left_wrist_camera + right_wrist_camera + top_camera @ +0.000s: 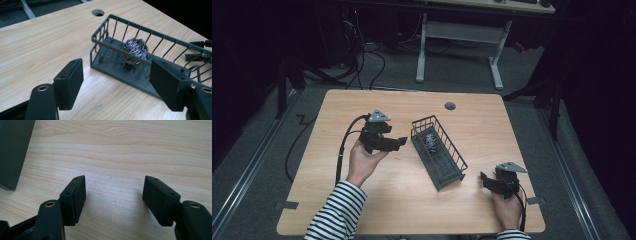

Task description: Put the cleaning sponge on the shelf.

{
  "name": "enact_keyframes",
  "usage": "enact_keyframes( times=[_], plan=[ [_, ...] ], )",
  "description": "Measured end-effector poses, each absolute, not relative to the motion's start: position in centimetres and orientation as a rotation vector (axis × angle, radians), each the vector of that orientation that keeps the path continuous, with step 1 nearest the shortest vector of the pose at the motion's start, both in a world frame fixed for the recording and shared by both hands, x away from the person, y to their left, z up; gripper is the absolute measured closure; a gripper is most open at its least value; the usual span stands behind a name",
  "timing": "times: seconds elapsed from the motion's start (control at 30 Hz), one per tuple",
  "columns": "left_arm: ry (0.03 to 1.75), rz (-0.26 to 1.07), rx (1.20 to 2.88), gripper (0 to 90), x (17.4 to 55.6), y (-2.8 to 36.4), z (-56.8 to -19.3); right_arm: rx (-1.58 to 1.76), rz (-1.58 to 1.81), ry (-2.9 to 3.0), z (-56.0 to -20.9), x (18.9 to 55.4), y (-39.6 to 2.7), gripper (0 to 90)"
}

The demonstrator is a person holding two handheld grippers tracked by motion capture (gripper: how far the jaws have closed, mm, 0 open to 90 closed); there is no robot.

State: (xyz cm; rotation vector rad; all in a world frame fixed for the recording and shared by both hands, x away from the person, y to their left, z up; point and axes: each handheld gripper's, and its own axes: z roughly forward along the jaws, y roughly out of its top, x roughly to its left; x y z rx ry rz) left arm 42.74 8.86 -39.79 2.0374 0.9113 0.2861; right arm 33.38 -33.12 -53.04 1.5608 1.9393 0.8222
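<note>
Holding left tongs wide open, gripping nothing, just beside the wire basket. Resting right tongs open and empty on the tabletop. Steel scrubber ball sitting inside the basket. Probably just starting; grabbing not yet done.

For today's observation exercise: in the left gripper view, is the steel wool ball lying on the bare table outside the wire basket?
No. The steel wool ball sits inside the wire basket, behind its bars.
</note>
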Motion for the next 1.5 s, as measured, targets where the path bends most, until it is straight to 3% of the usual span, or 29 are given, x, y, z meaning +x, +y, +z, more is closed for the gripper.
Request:
enact_keyframes(
  times=[0.57,1.5],
  plan=[
    [1.045,0.273,1.986,27.3,40.0,14.5,-42.0,1.559,0.821,1.942,-53.0,33.4,-33.1,34.9],
    [1.169,0.269,1.965,26.3,36.7,19.1,-46.3,1.557,0.822,1.946,-53.0,33.3,-33.0,34.5]
  ],
)
